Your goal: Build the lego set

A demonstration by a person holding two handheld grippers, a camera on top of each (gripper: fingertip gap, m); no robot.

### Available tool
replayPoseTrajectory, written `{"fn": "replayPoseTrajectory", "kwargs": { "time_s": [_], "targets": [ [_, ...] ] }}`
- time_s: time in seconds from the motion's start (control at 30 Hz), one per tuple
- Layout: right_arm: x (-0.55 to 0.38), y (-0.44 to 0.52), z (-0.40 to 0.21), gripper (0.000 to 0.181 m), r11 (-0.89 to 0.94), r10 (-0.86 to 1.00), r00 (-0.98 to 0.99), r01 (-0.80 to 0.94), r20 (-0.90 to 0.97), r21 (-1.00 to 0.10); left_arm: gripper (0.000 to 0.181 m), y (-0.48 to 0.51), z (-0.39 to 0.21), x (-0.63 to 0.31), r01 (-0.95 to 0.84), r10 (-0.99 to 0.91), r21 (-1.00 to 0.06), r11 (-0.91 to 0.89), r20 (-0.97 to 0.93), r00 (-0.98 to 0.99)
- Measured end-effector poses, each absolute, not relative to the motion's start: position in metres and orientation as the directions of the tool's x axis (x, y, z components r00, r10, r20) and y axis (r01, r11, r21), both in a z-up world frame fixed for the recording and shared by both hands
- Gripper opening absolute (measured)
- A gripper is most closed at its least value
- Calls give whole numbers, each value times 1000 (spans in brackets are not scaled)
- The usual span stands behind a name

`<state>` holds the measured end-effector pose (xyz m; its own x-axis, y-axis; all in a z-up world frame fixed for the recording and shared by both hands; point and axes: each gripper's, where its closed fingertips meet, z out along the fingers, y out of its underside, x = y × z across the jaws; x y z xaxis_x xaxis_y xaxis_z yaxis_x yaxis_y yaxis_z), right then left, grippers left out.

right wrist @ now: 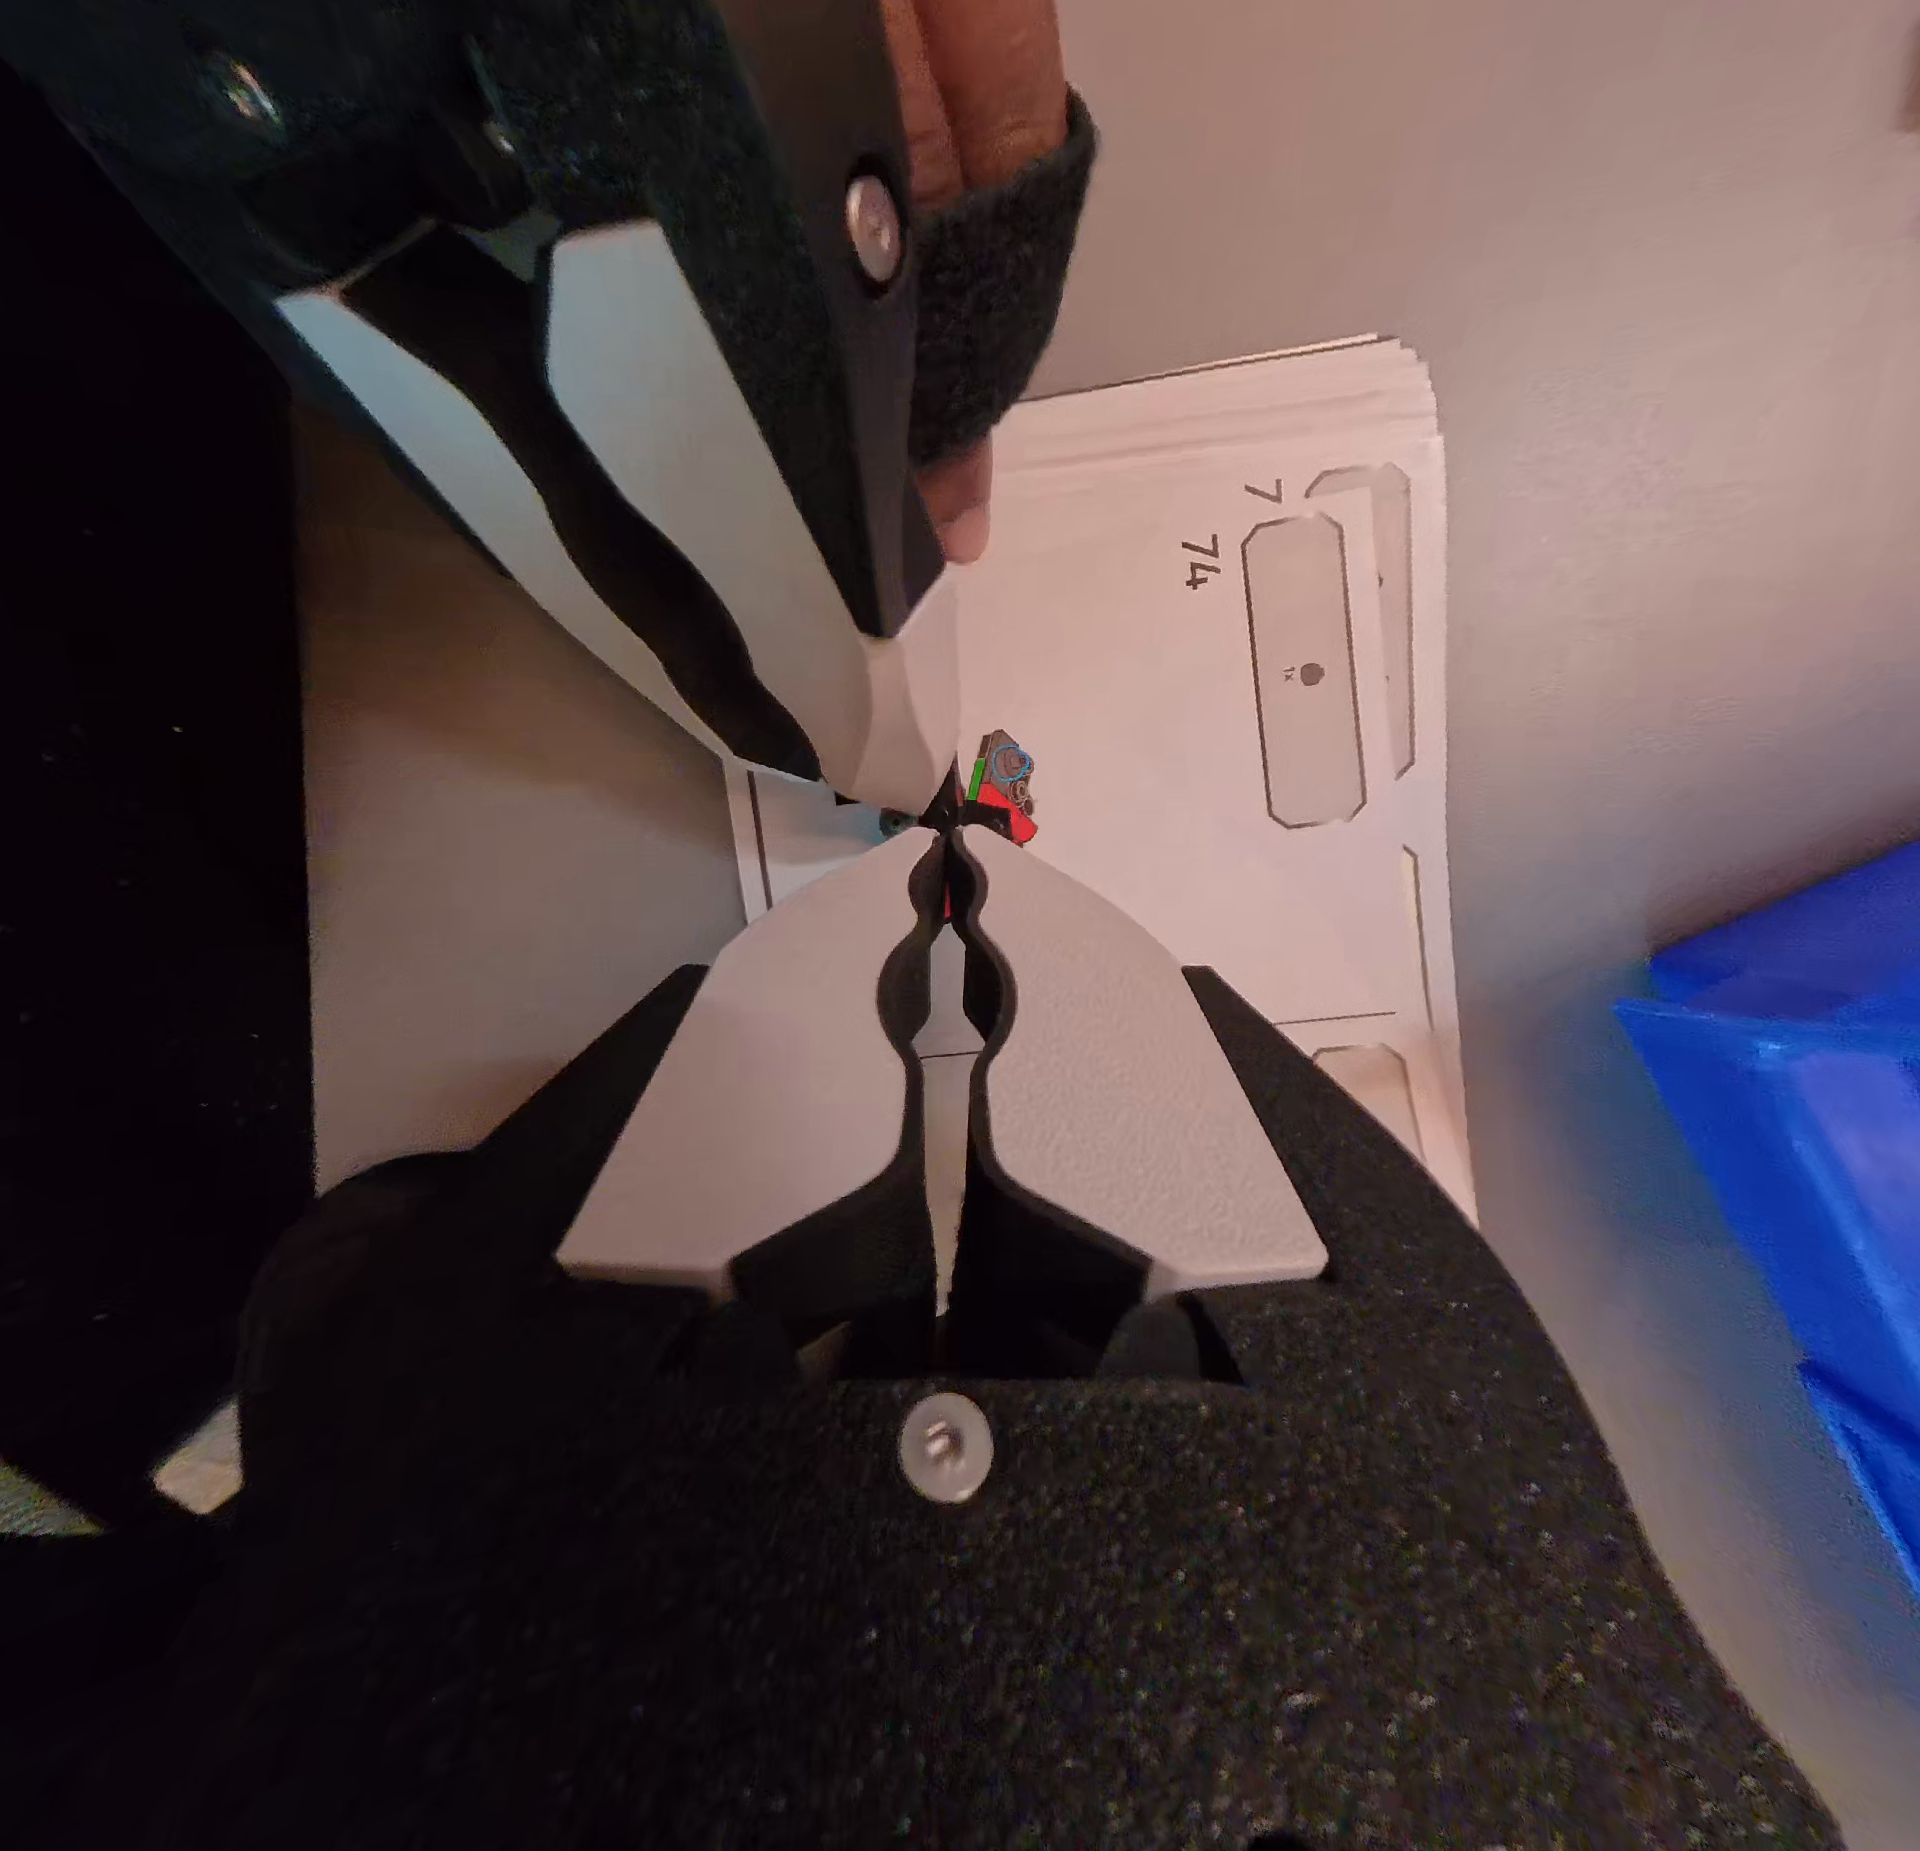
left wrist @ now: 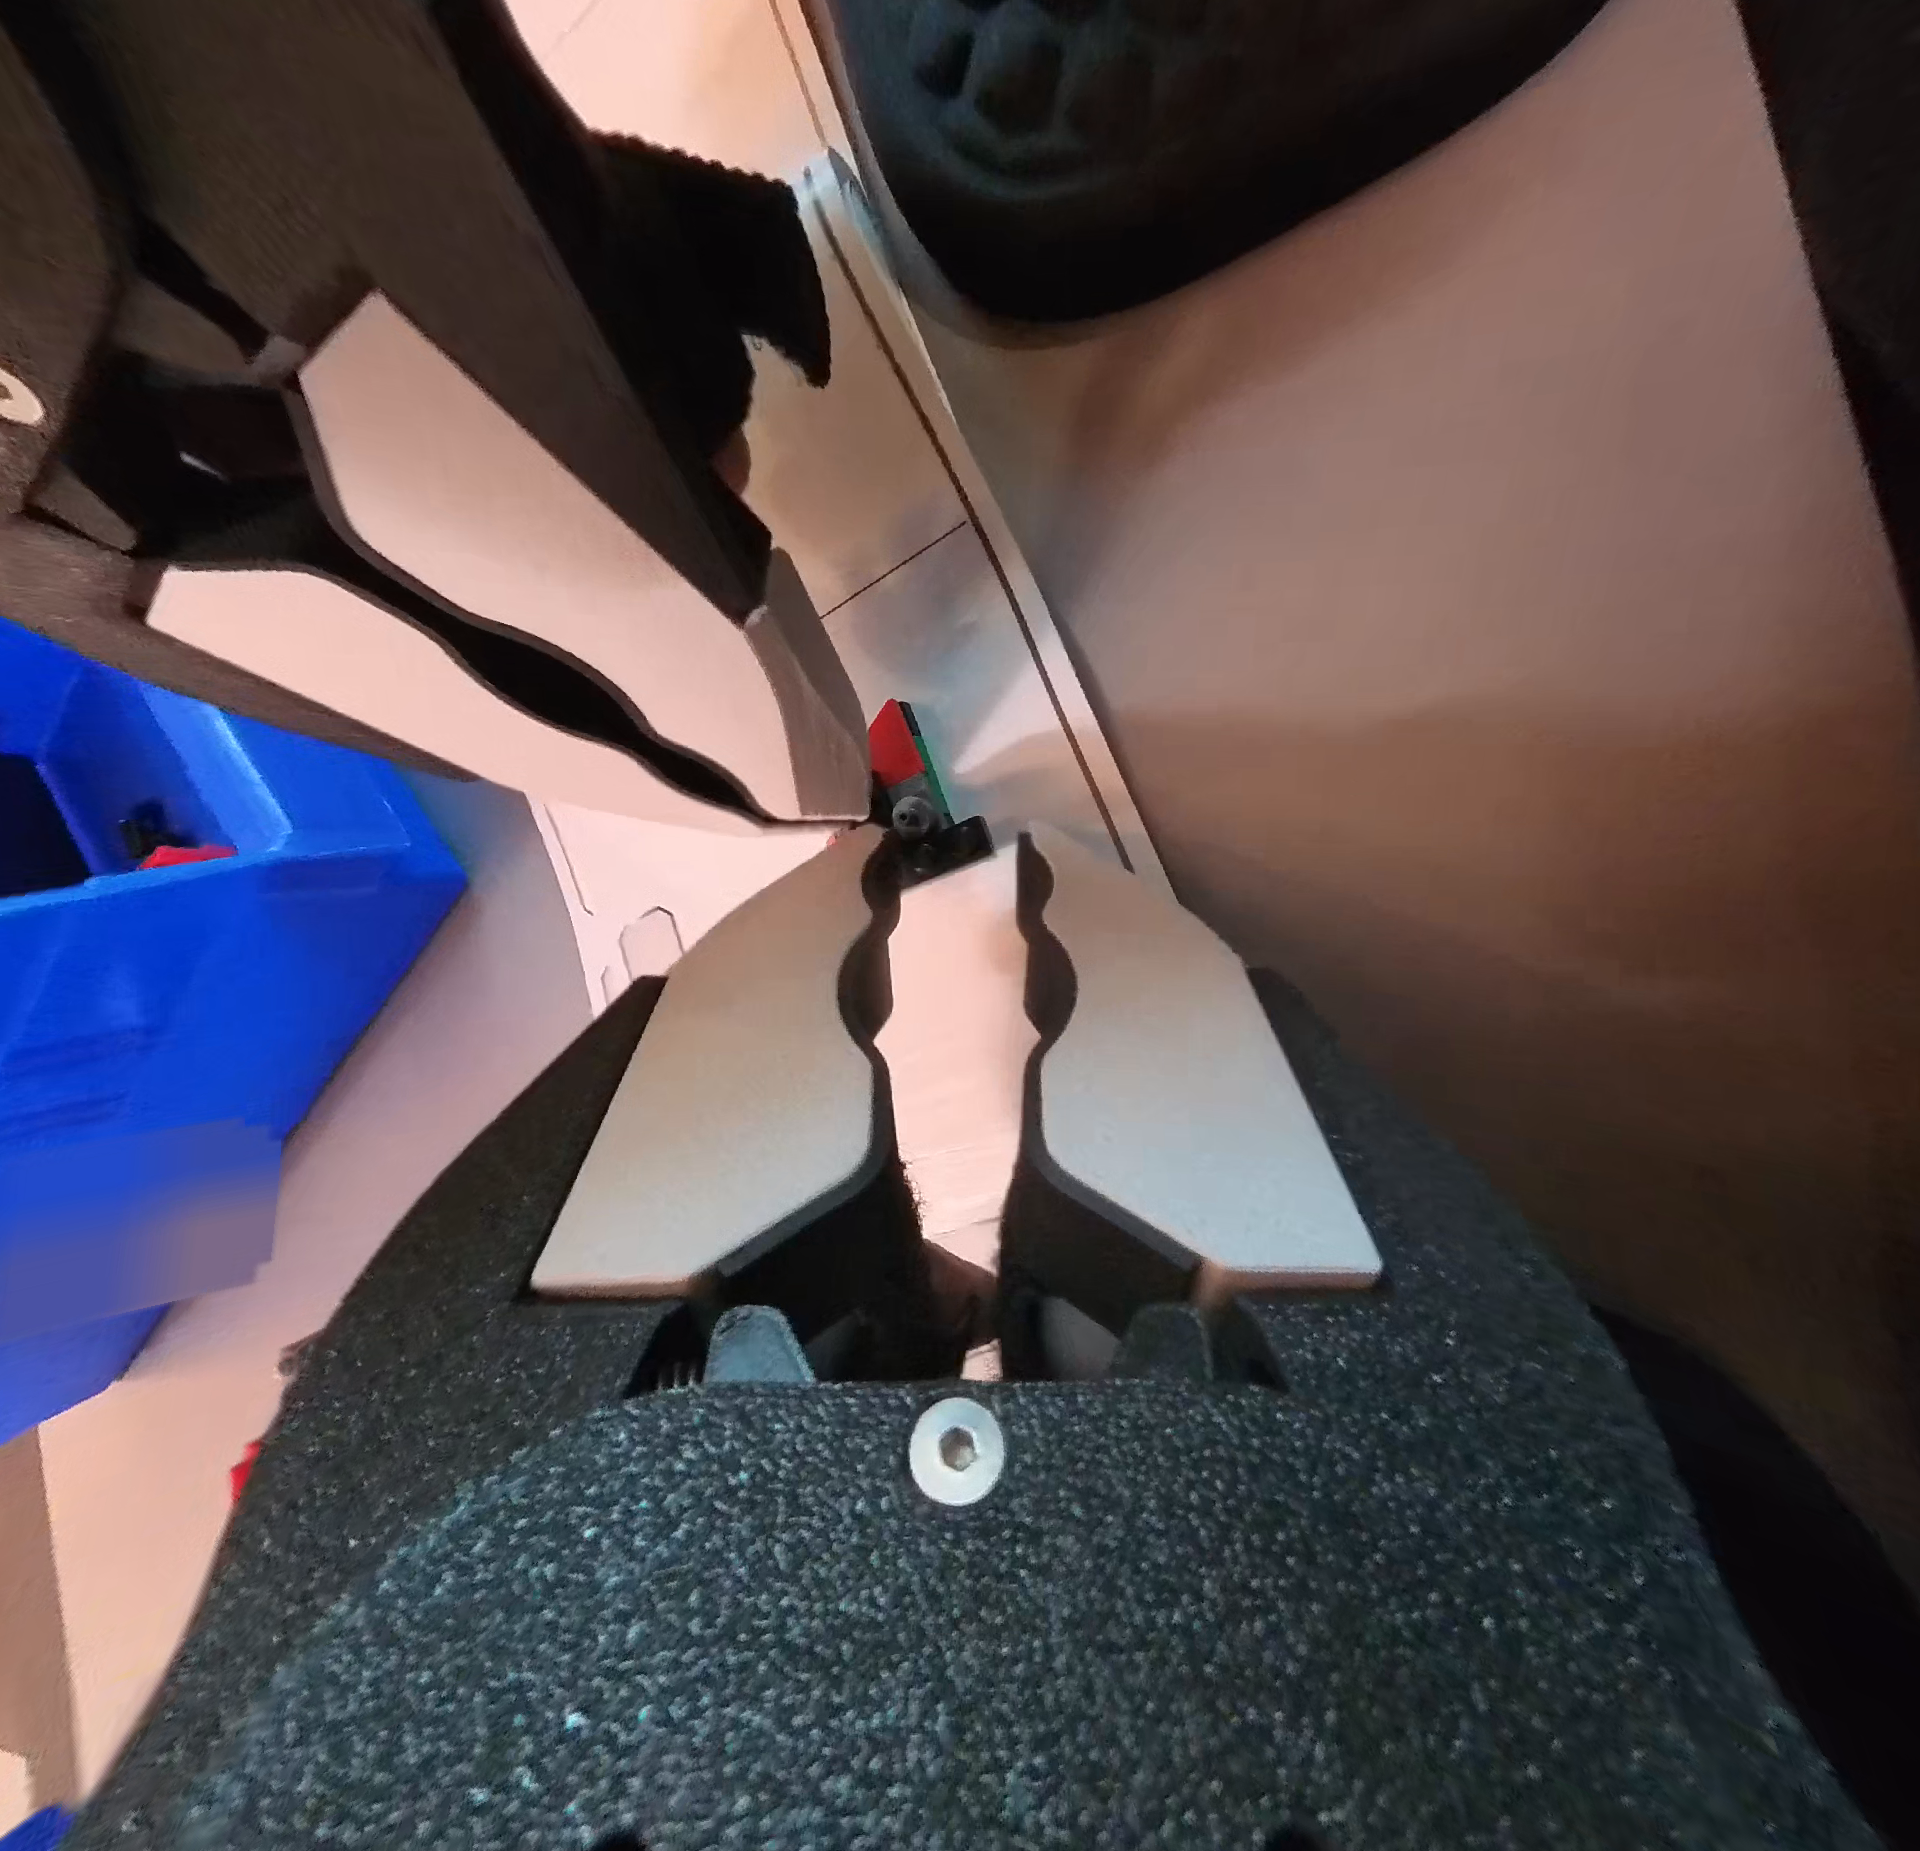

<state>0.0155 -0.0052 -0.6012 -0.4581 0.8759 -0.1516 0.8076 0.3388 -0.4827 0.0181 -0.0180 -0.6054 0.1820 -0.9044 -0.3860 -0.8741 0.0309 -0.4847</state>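
A pale table (right wrist: pixel 499 658) carries everything, and a blue bin (left wrist: pixel 208 970) stands at its side, seen in the right wrist view as a blue corner (right wrist: pixel 1787 1126) near the edge of the frame. Inside the bin lie a few small red and black loose pieces (left wrist: pixel 182 851). A stack of white instruction pages (right wrist: pixel 1143 918) lies flat on the table under the work. Above the pages the two tools meet tip to tip. The left gripper (left wrist: pixel 956 845) has its fingers a little apart with a black plate between the tips; whether they press on it I cannot tell. A hand (right wrist: pixel 977 56) in a dark knit band holds this tool. The right gripper (right wrist: pixel 943 851) is clenched on the lego assembly (left wrist: pixel 902 752), a red sliver showing in the narrow slot between its fingers. The small assembly (right wrist: pixel 1003 783) hangs in the air at the meeting point, above the pages. In the left wrist view its long axis runs away from the camera, black plate nearest the fingertips and the red sloped end pointing away. In the right wrist view it juts up and to the right from the tips, grey studded end outermost, with a thin green edge along one side
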Motion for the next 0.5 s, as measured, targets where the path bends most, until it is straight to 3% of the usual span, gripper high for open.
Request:
{"fn": "replayPoseTrajectory", "kwargs": {
  "time_s": [0.23,0.5],
  "targets": [
    [17,-5,-603,0,237,877,-374,883,-302,-404,20,-15,-605,10,-854,-897,-520,-17,-369,242],
    [19,-6,-604,0,174,903,-296,915,-312,-365,11,-11,-608,9,-896,-851,-441,49,-488,194]
  ]
}}
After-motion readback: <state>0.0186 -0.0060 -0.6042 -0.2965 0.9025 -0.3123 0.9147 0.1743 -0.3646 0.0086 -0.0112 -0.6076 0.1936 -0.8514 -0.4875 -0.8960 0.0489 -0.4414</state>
